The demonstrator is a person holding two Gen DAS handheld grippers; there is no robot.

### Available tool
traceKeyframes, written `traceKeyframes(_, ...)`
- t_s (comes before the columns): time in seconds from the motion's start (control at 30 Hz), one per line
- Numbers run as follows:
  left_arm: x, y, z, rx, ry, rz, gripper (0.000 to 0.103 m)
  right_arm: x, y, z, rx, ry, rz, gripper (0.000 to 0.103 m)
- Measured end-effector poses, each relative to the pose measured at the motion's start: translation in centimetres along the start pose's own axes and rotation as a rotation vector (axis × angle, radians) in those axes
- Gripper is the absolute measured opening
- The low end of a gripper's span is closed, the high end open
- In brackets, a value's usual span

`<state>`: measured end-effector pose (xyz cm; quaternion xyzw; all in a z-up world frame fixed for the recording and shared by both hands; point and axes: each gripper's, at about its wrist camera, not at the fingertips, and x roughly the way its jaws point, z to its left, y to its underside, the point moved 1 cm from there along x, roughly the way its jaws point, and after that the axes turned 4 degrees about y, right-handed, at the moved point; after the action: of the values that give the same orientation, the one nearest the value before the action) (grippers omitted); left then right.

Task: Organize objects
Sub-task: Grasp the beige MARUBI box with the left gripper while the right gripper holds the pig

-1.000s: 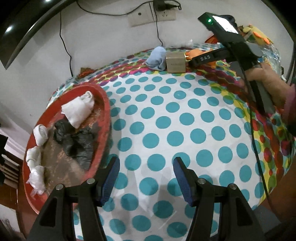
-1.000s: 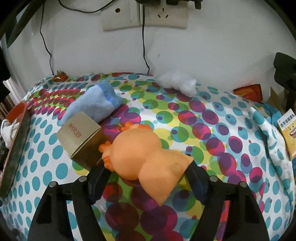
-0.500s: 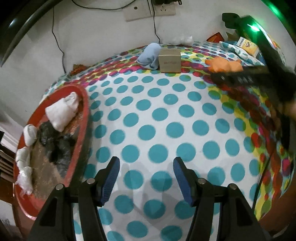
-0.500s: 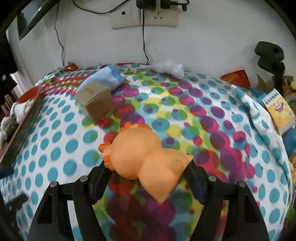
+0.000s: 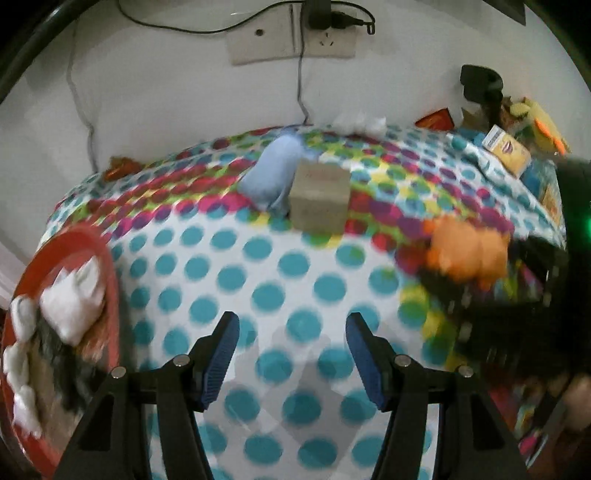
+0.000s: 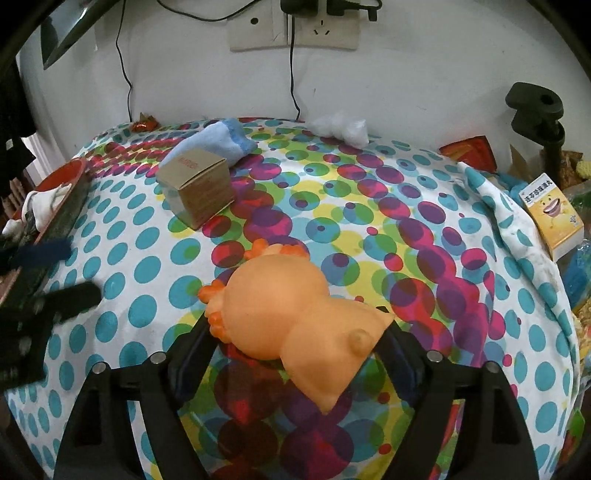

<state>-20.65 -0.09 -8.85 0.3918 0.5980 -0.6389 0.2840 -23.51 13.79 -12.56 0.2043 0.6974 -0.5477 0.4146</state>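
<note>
My right gripper (image 6: 293,332) is shut on an orange rubber duck toy (image 6: 291,321) and holds it above the polka-dot tablecloth; the toy also shows blurred in the left wrist view (image 5: 465,254). My left gripper (image 5: 291,354) is open and empty over the cloth. A small cardboard box (image 6: 197,192) stands at the back, touching a blue folded cloth (image 6: 218,142); both show in the left wrist view, the box (image 5: 319,203) and the cloth (image 5: 275,173). A red tray (image 5: 107,266) at the left holds white bundles (image 5: 72,299) and a black one.
A white crumpled wad (image 6: 341,125) lies by the wall under the power sockets (image 6: 295,27). A yellow carton (image 6: 554,214), a black clamp stand (image 6: 535,110) and packets crowd the right edge. A small red wrapper (image 6: 142,125) lies at the back left.
My right gripper has pulled the orange toy back from the box and toward the front of the table. My left gripper has swung right, so the tray sits further left in its view.
</note>
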Motion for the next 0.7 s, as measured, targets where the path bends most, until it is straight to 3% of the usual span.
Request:
traceKeyframes(0.43, 3.5, -6.2, -0.7, 0.01, 0.121, 0.006, 0.062, -0.1, 0.0, -0.3, 0.014, -0.032, -0.005, 0.085)
traceKeyframes(0.7, 6.1, -8.4, 0.1, -0.009, 0.1, 0.067, 0.062, -0.2, -0.1, -0.8, 0.039, -0.066, -0.013, 0.086)
